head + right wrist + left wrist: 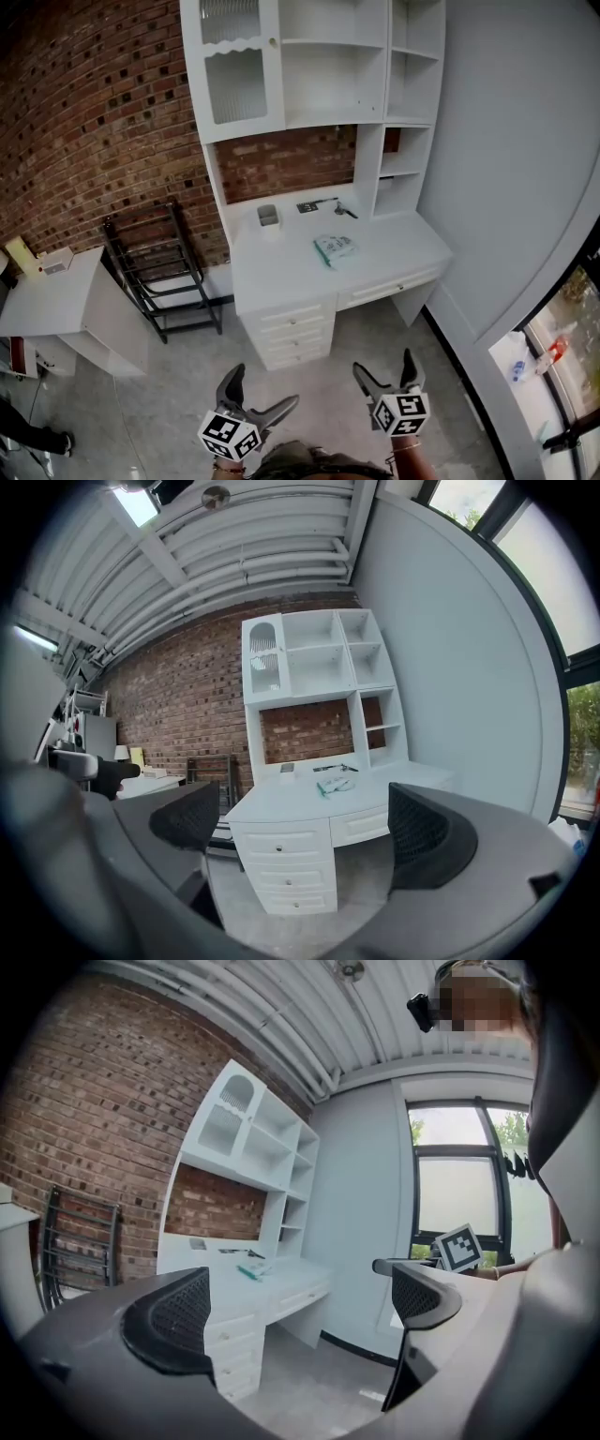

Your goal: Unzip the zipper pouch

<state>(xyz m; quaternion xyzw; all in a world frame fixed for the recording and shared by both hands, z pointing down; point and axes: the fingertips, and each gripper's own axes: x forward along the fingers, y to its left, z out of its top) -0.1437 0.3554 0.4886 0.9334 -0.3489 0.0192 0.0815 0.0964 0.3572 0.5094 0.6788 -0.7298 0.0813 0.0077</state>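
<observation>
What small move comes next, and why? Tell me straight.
Probably step toward the desk: the zipper pouch lies on its top, far beyond the left tongs and right tongs, both open and empty above the floor.

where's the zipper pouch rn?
Head view: the pale teal-and-white zipper pouch lies flat on the white desk, right of centre, right of the small grey cup.

grippers (264,386) (382,362): 2 | pouch (336,248): 1 | desk (281,277): 1 | rack (155,272): 1
</observation>
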